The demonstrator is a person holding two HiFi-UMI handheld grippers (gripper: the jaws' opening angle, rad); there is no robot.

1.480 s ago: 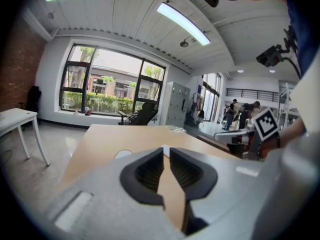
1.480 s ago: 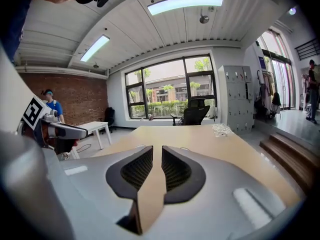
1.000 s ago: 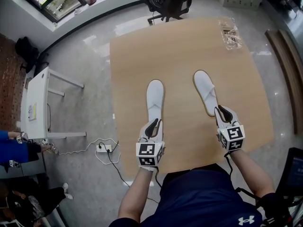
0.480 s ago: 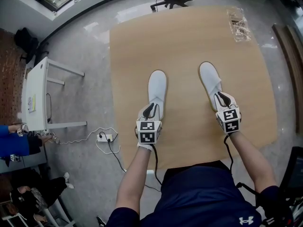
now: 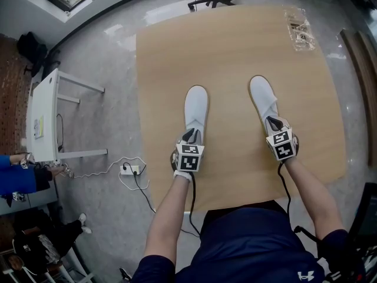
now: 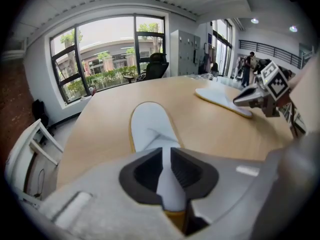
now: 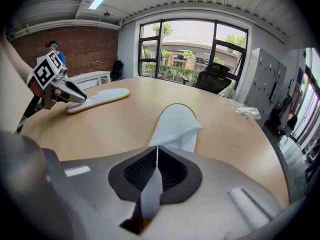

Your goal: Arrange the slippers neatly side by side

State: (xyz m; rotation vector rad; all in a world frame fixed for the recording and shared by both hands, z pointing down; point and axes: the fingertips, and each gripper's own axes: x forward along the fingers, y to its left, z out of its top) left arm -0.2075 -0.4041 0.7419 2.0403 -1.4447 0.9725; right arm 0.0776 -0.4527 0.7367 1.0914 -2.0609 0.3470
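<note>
1. The left gripper (image 5: 189, 135) had its jaws pressed onto the heel end of the left slipper (image 5: 196, 105). Its own view showed white material wedged between the dark pads.
2. The right gripper (image 5: 272, 121) was likewise clamped, pinching a thin white edge at the heel end of the right slipper (image 5: 262, 99).
3. Both slippers lay on the wooden table (image 5: 235, 46), in the half nearer the person. Each stretched straight ahead of the gripper that held it, with the toe pointing away from the person.
4. The left slipper's long axis ran almost squarely away from the person. The right slipper's axis was slightly skewed, its toe leaning in toward the left slipper, and it sat a little farther up the table.
5. The relation that mattered was the sideways gap: the pair lay well apart, with a broad strip of bare wood between them. Each slipper was closest to the gripper on its own side.
6. Judging from that, the coming move likely called for drawing the heels toward each other across the strip. The right one would also need a small twist, so that the two axes ran parallel and the toes came level.
7. A crumpled clear wrapper (image 5: 299, 28) sat at the far right corner of the table, clear of the path between the slippers.
</note>
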